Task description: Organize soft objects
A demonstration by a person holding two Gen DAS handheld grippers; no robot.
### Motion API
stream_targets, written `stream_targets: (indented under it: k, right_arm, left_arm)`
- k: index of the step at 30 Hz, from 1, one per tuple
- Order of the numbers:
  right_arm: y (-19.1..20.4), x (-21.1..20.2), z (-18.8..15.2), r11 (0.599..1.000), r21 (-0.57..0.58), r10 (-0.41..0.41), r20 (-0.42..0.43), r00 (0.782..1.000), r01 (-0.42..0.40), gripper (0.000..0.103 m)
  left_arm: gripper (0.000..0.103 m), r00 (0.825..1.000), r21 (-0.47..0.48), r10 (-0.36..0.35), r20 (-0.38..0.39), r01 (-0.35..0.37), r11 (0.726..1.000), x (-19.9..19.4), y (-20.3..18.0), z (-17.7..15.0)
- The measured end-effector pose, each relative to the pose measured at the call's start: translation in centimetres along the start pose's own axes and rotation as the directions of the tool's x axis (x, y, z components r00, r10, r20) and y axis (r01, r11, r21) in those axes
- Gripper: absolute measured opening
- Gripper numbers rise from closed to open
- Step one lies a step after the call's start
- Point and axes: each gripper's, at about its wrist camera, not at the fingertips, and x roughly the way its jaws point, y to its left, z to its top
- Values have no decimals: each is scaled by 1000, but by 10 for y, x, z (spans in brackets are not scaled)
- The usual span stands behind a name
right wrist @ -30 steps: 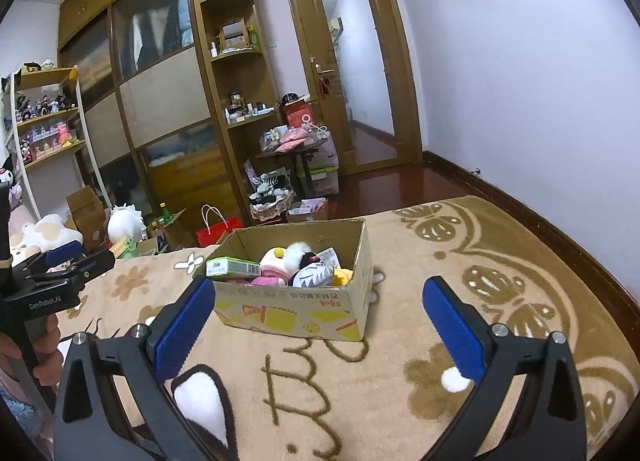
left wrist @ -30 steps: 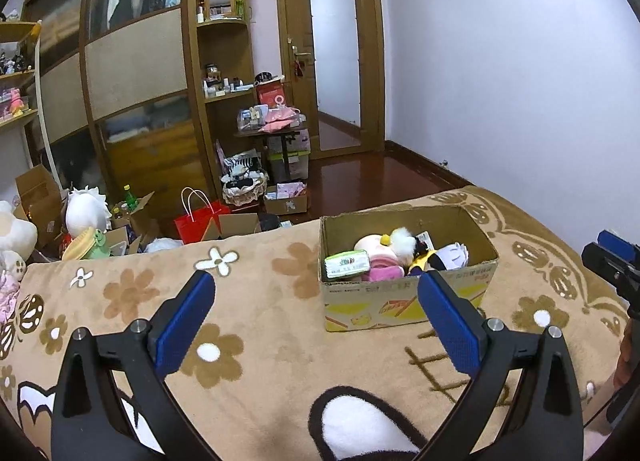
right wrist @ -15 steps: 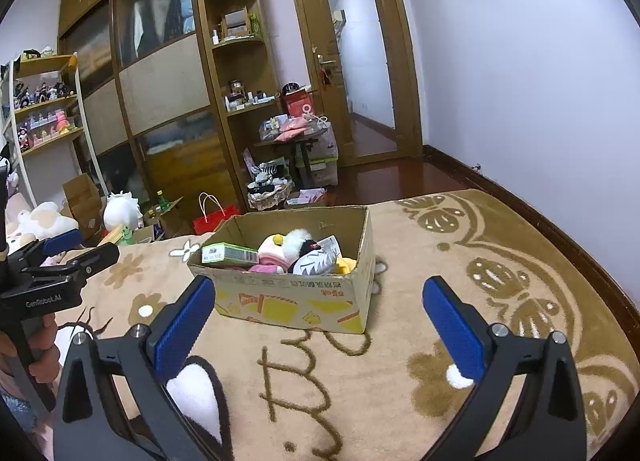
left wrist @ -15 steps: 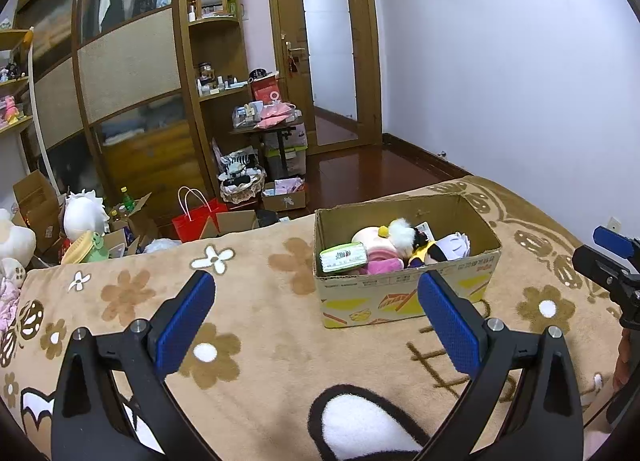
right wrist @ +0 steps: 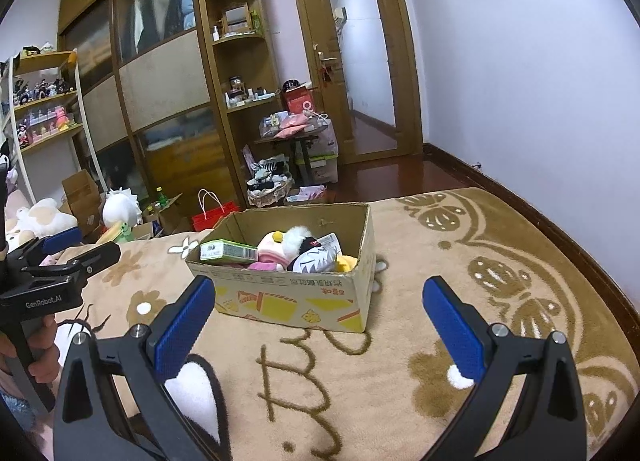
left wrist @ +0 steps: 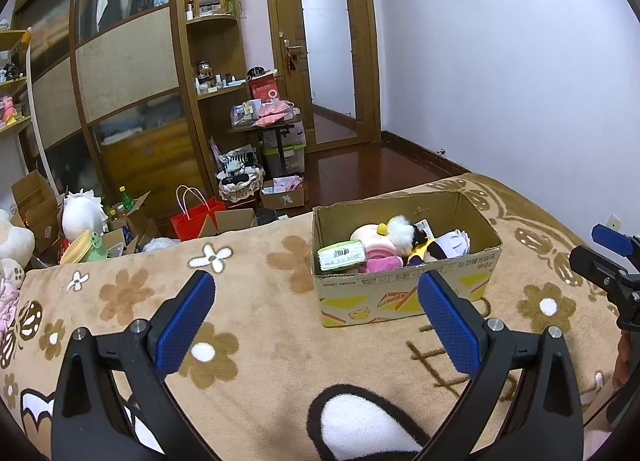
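Observation:
A cardboard box (left wrist: 404, 293) stands on the tan flowered blanket (left wrist: 248, 301) on the bed. Inside lie a green tissue pack (left wrist: 341, 255), a pink plush (left wrist: 376, 247), a white fluffy toy (left wrist: 400, 227) and a white striped plush (left wrist: 450, 245). The box also shows in the right wrist view (right wrist: 292, 297), with the tissue pack (right wrist: 228, 251) and plush toys (right wrist: 308, 251) in it. My left gripper (left wrist: 316, 317) is open and empty, in front of the box. My right gripper (right wrist: 320, 321) is open and empty, before the box's right front corner.
The other gripper shows at the right edge of the left wrist view (left wrist: 608, 261) and at the left edge of the right wrist view (right wrist: 44, 277). Beyond the bed are a red bag (left wrist: 192, 217), boxes, plush toys (left wrist: 80, 213), wooden wardrobes (left wrist: 132, 73) and a door (left wrist: 328, 57).
Both grippers have risen and drawn slightly nearer the box, which sits lower in both views. Both stay open and empty.

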Motion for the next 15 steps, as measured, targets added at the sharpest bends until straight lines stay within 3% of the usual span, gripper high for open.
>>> stream_targets:
  k: [15]
  right_arm:
    - [1,2,0,1000,-9,-5,-7,1000,5,103]
  left_arm:
    - [101,1000,1,-3,0,3,1000,-1,0,2]
